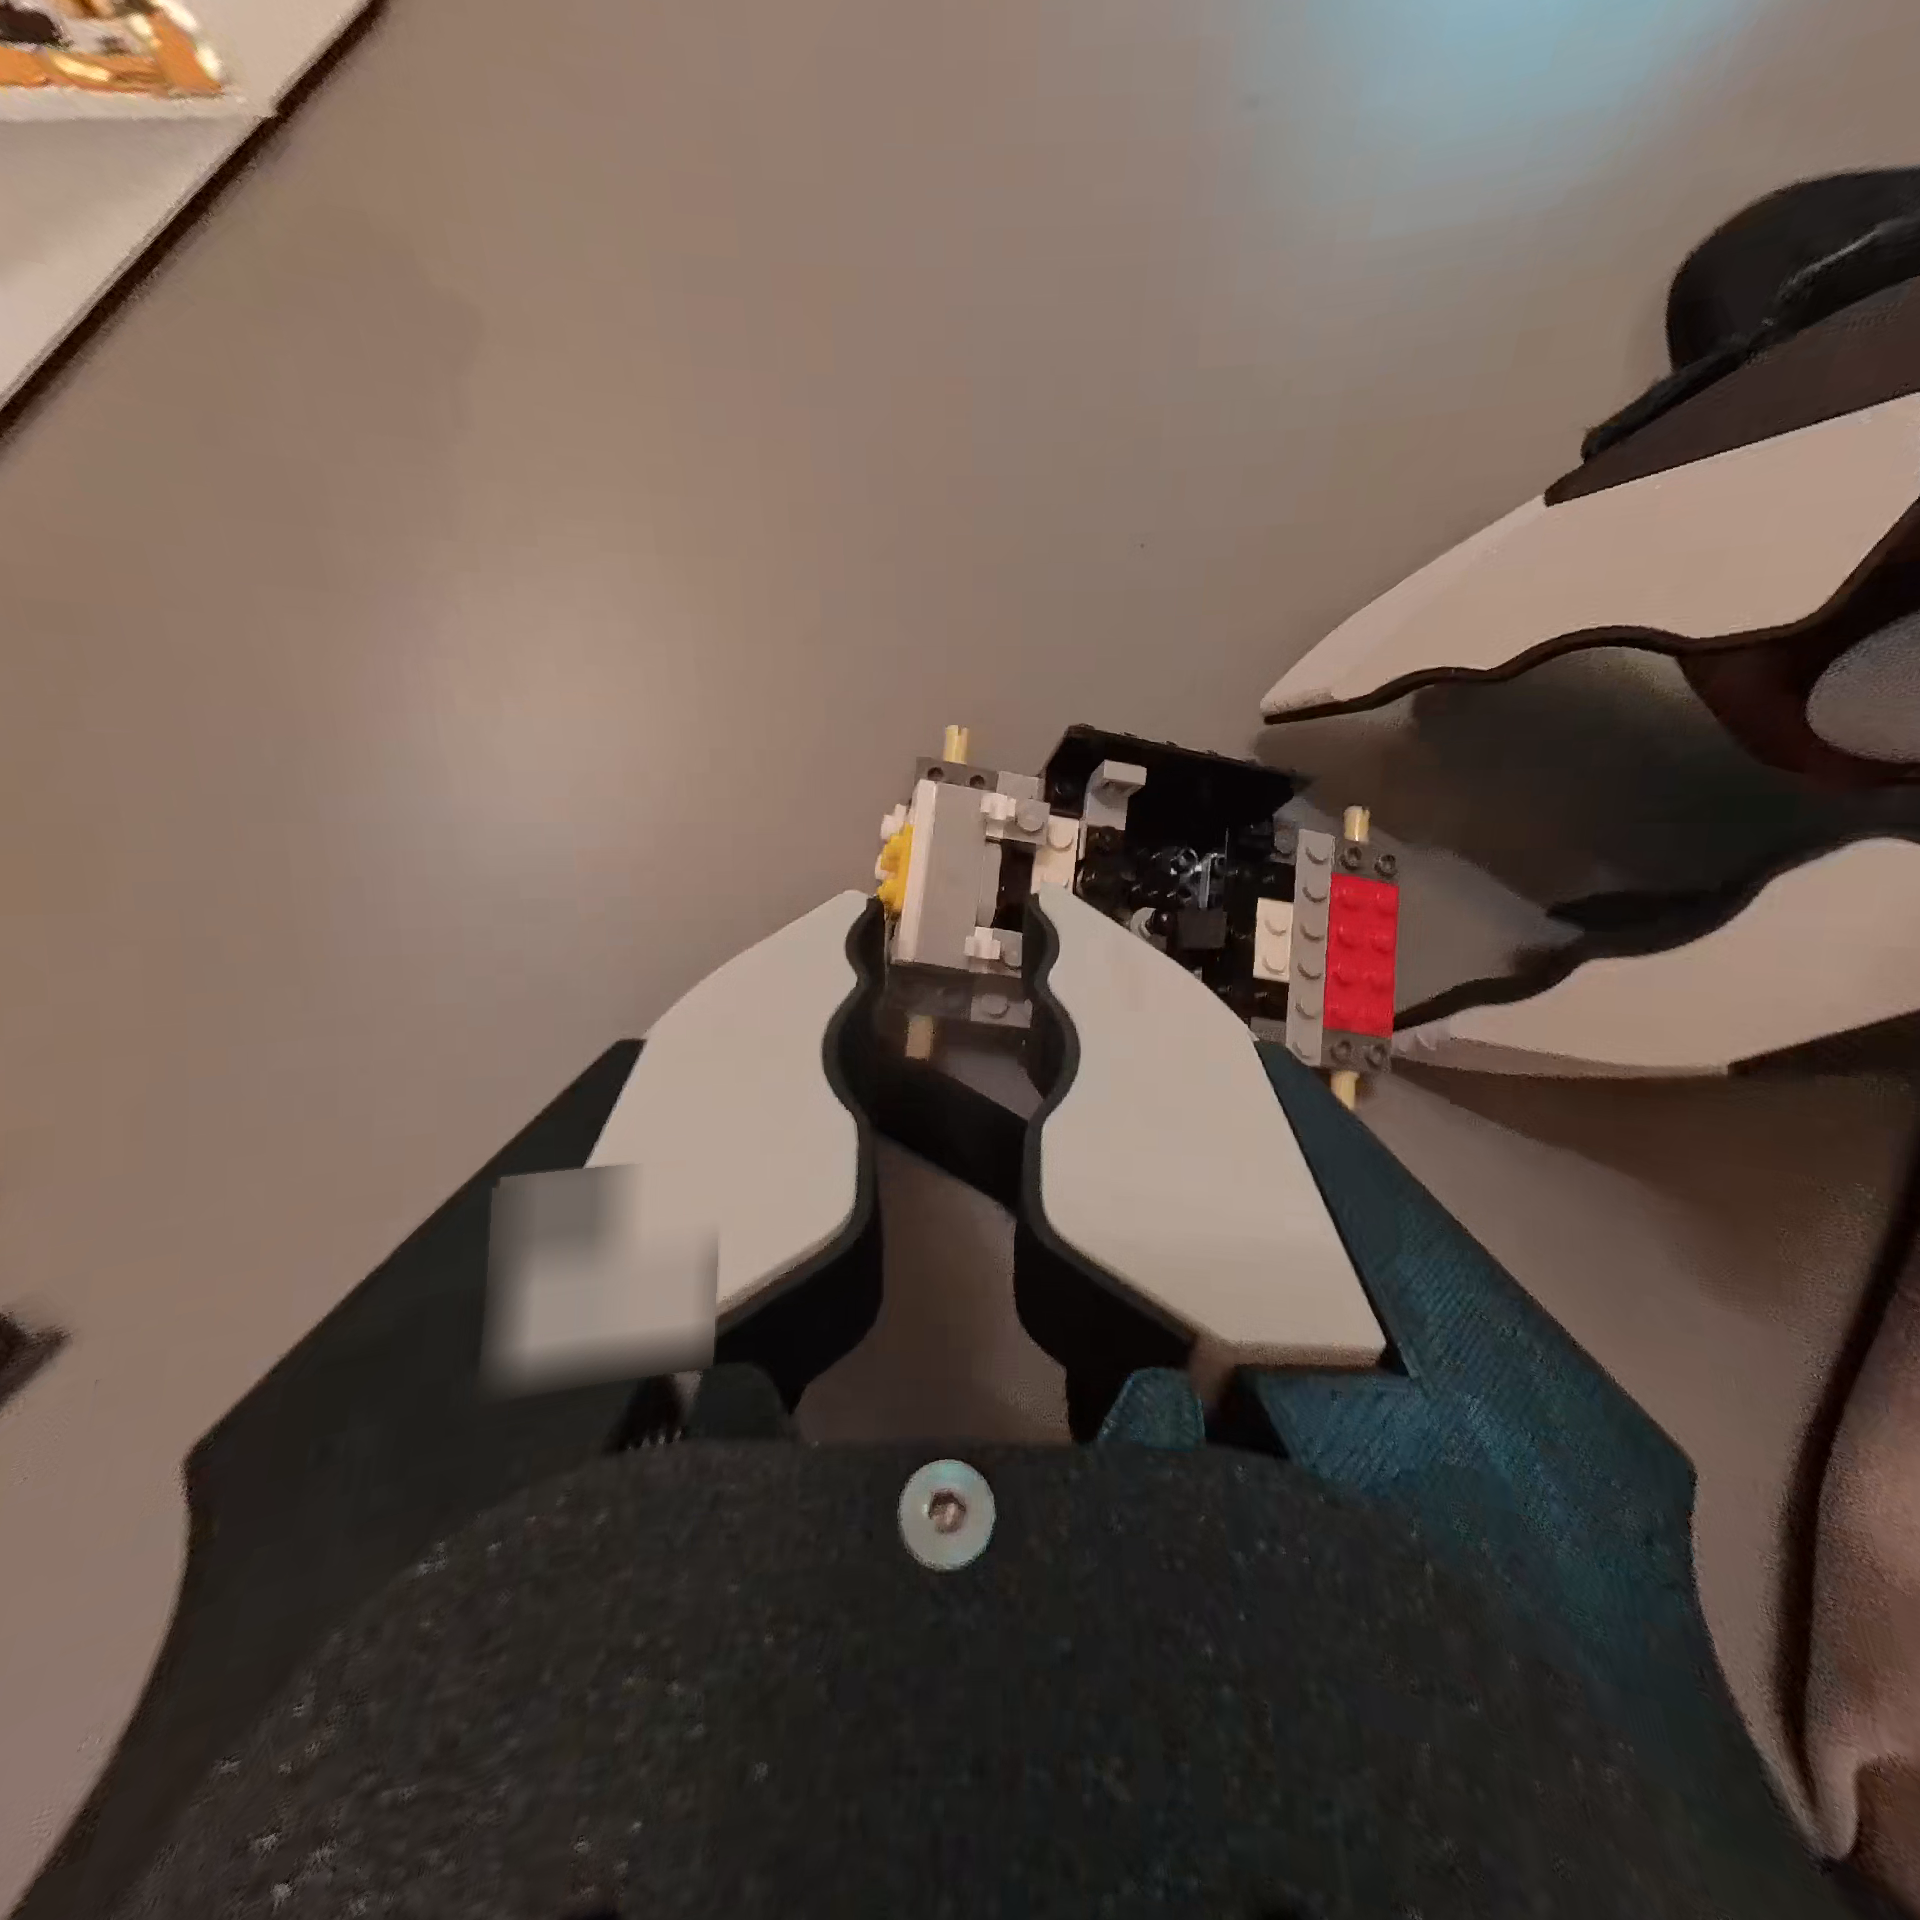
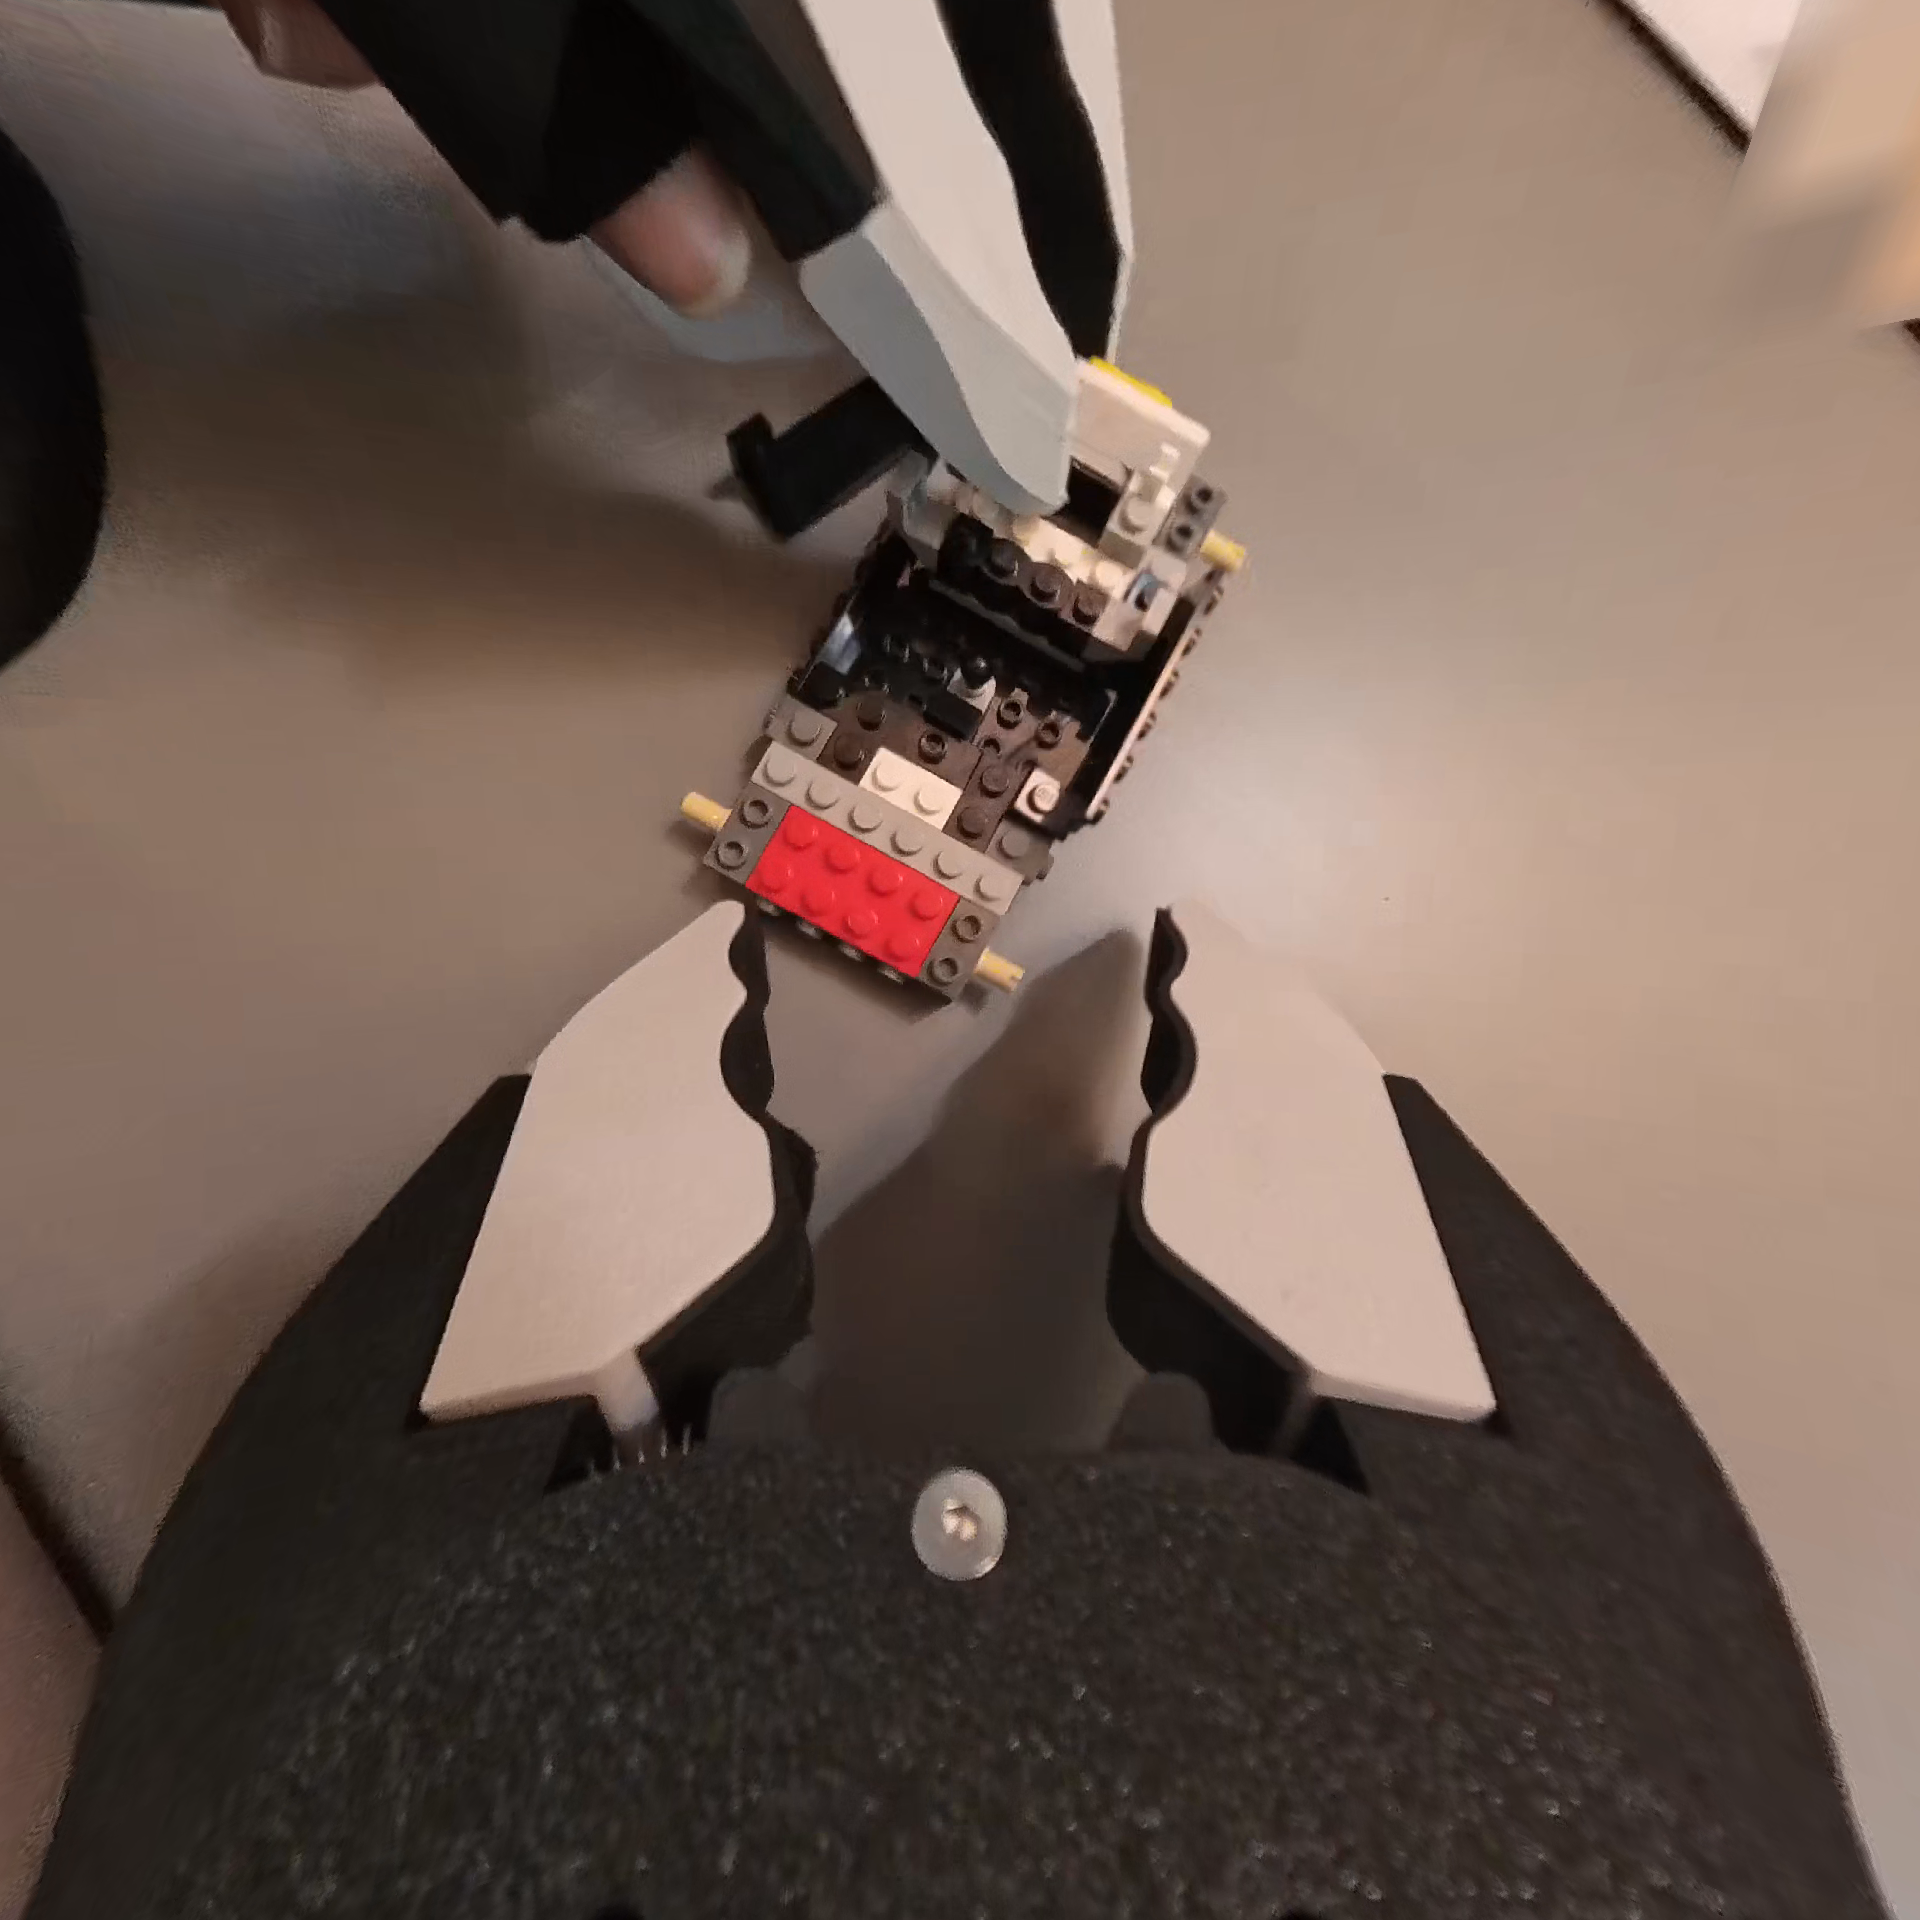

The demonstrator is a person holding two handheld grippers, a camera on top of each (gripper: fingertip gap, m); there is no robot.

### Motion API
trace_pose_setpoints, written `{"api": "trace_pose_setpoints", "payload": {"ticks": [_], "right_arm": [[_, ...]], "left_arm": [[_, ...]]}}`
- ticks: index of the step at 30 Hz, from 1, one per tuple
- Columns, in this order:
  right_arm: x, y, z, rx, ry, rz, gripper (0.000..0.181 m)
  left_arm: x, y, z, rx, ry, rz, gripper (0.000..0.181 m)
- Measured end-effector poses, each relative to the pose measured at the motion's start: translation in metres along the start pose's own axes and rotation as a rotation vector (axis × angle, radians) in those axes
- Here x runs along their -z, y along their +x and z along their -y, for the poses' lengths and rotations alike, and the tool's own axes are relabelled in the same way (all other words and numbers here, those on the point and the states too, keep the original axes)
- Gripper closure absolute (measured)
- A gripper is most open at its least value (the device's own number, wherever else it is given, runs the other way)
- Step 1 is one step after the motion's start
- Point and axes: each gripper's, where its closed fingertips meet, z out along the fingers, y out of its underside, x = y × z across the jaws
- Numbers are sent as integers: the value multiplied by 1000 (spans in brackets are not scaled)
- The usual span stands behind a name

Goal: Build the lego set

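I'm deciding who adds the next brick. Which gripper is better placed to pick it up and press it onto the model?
Right. The right gripper is open and empty, just short of the red brick end of the small black, grey and white lego car model. The left gripper is shut on its white front, steadying it.

The lego model (image 2: pixel 966 717) is mostly black, with a red studded plate (image 2: pixel 854 896) at its near end, grey and white strips beside that, pale yellow axle pins (image 2: pixel 698 807) and a yellow bit at its far white end. Both grippers have light grey fingers (image 2: pixel 623 1164) edged in black on textured black bodies. The table (image 2: pixel 1507 727) is plain beige-grey.
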Motion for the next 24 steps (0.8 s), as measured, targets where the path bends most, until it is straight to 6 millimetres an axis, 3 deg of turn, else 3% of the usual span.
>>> {"api": "trace_pose_setpoints", "payload": {"ticks": [1, 4, 8, 13, 17, 20, 24], "right_arm": [[2, 1, -3, 12, -10, 41, 116], [7, 11, -9, 48, -17, 153, 122], [13, 56, -16, 107, -43, 101, 130], [25, 52, -6, 248, 34, 183, 111], [17, 52, 4, 425, 67, 222, 103], [8, 52, 11, 510, 55, 272, 111], [1, 53, 4, 648, -14, 363, 139]], "left_arm": [[1, 2, -1, 23, 11, 17, 156], [7, 7, -4, 68, 42, 33, 154], [14, 23, -14, 102, 39, -18, 150], [11, 45, -27, 123, 28, -136, 158], [17, 42, -19, 1, 49, -131, 152], [19, 30, -12, -164, 60, -85, 134], [8, 26, -10, -272, 61, -141, 117]]}}
